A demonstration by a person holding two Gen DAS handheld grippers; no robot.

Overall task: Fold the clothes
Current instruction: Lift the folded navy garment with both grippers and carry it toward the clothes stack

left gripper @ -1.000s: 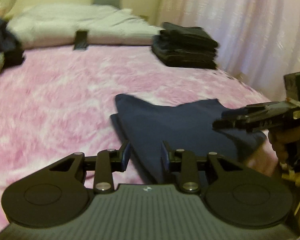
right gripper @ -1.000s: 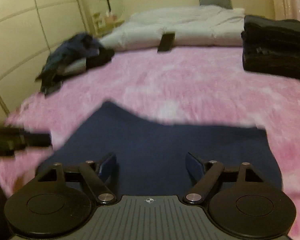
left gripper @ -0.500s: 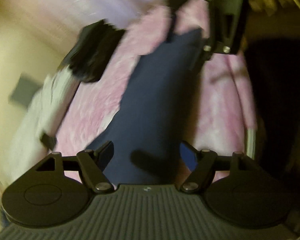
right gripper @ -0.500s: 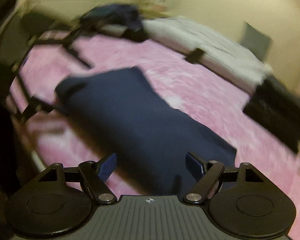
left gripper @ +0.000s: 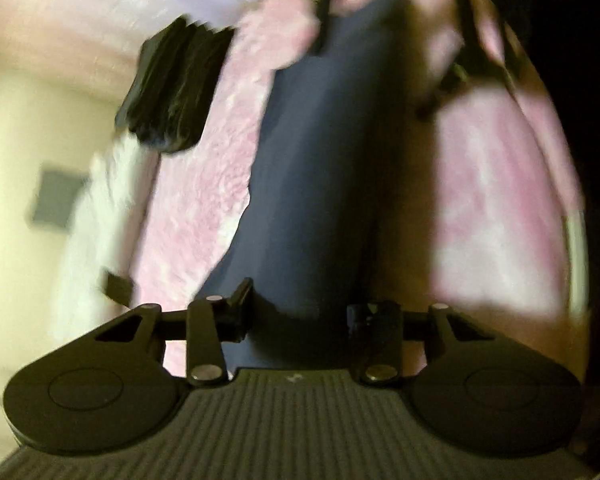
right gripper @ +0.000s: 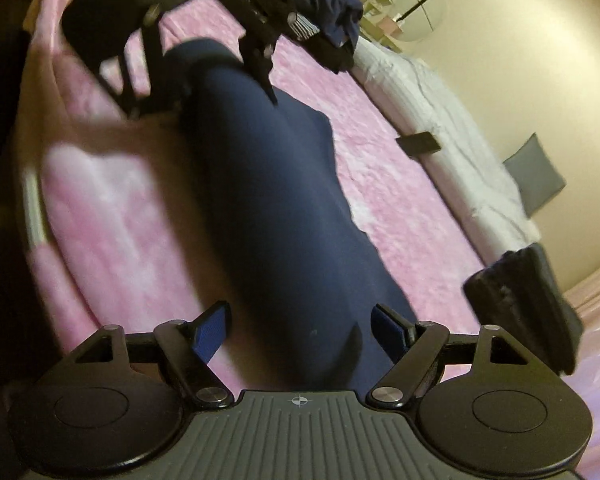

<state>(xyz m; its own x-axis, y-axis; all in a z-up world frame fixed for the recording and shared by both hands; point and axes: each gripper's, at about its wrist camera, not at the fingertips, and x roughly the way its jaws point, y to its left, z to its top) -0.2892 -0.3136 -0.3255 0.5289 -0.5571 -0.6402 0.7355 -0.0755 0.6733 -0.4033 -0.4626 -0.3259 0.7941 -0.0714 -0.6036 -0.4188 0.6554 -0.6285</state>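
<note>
The navy garment (right gripper: pixel 284 208) lies as a long, narrow band on the pink blanket (right gripper: pixel 112 216), stretched between the two grippers. The right gripper (right gripper: pixel 300 328) stands spread wide, one garment end between its fingers, nothing clamped. The left gripper (left gripper: pixel 300 308) at the opposite end is likewise parted around the cloth, gripping nothing visible. Judged from the narrowed shape, lengthwise folding appears done; a crosswise fold seems to remain. Ahead-right of the right gripper sits a folded dark stack (right gripper: pixel 524 300); a loose clothes heap (right gripper: pixel 332 20) lies far ahead, so further items probably await folding.
</note>
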